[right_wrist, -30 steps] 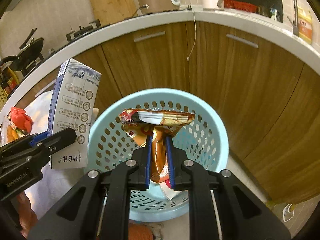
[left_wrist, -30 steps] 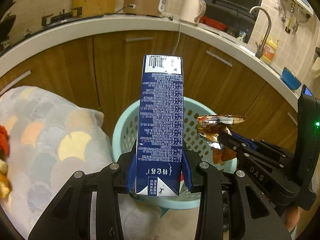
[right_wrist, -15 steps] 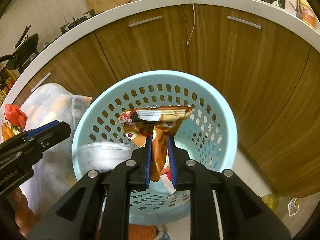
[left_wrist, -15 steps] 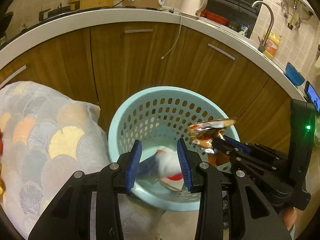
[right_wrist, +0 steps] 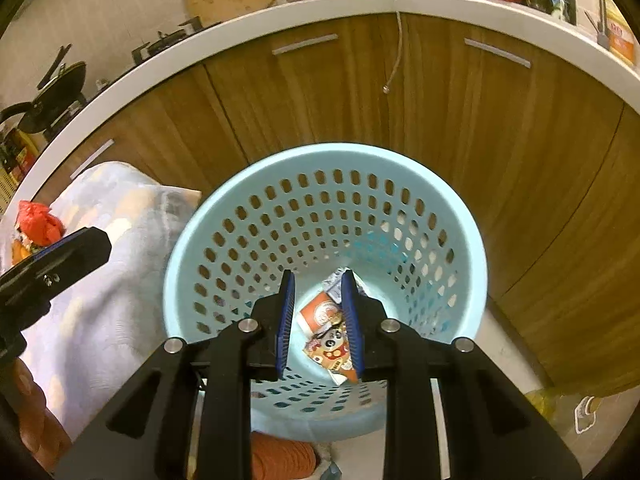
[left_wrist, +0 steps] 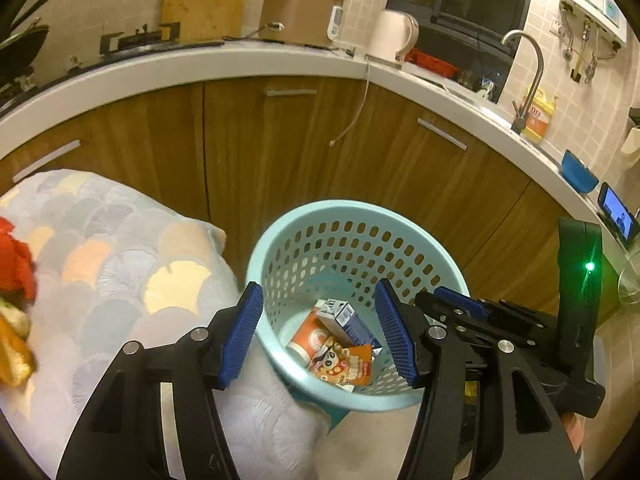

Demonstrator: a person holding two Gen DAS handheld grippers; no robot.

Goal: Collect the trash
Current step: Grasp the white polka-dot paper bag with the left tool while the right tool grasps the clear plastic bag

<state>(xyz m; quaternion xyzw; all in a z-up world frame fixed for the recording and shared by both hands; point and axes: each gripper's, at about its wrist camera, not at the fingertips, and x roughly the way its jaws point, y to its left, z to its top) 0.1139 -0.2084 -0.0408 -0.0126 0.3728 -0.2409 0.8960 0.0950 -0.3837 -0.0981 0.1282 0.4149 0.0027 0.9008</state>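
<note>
Two grippers above the basket (right_wrist: 460,240): left gripper (left_wrist: 320,332) opening, nothing between the jaws; right gripper (right_wrist: 318,324) slightly parted, empty. Farther down, at the bottom: snack wrapper (left_wrist: 346,364), paper cup (left_wrist: 310,338), carton (left_wrist: 352,322). Probably light, crushable; best pinched by edges.

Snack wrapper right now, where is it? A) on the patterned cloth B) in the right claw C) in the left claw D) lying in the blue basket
D: the snack wrapper lies at the bottom of the blue basket beside a carton and a cup; nothing sits between either claw's pads.
</note>
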